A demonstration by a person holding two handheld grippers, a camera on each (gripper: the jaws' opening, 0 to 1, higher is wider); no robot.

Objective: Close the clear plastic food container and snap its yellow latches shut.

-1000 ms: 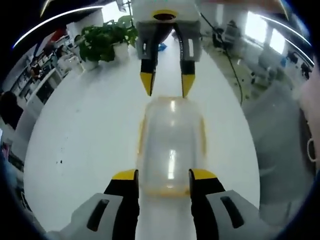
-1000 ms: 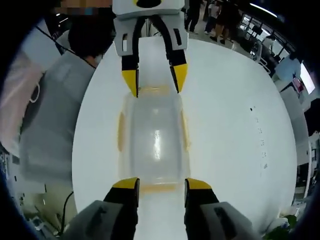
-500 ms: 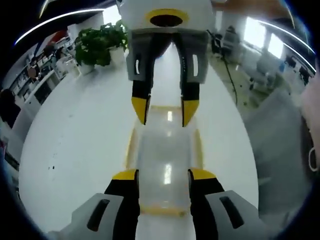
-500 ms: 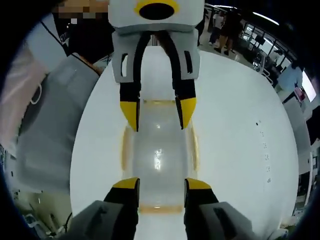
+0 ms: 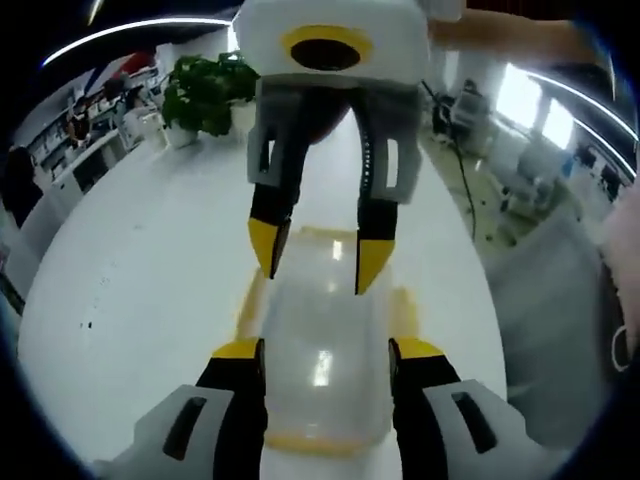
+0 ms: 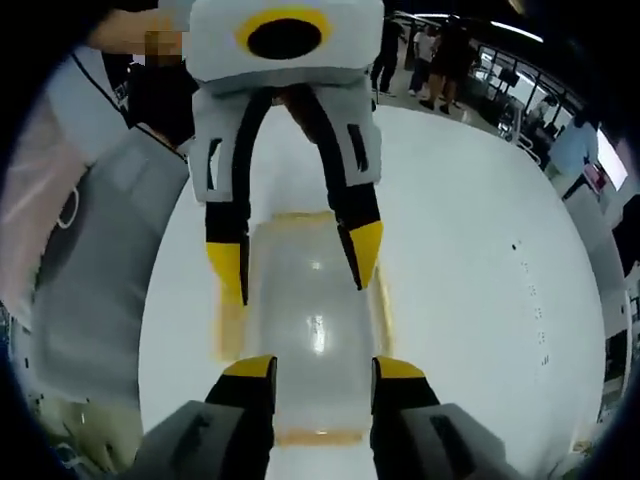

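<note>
Left gripper, jaws apart, straddles the near end of the container; its long axis runs toward 12 o'clock, where the right gripper, also apart, straddles the far end.

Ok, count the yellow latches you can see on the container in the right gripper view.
3: one on the container's left long side, one at its far end, one at its near end. The right side's latch is not clearly visible.

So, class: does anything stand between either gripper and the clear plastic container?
Nothing visible does. The clear plastic container with yellow latches lies directly under the left gripper and right gripper, both open over its lid.
</note>
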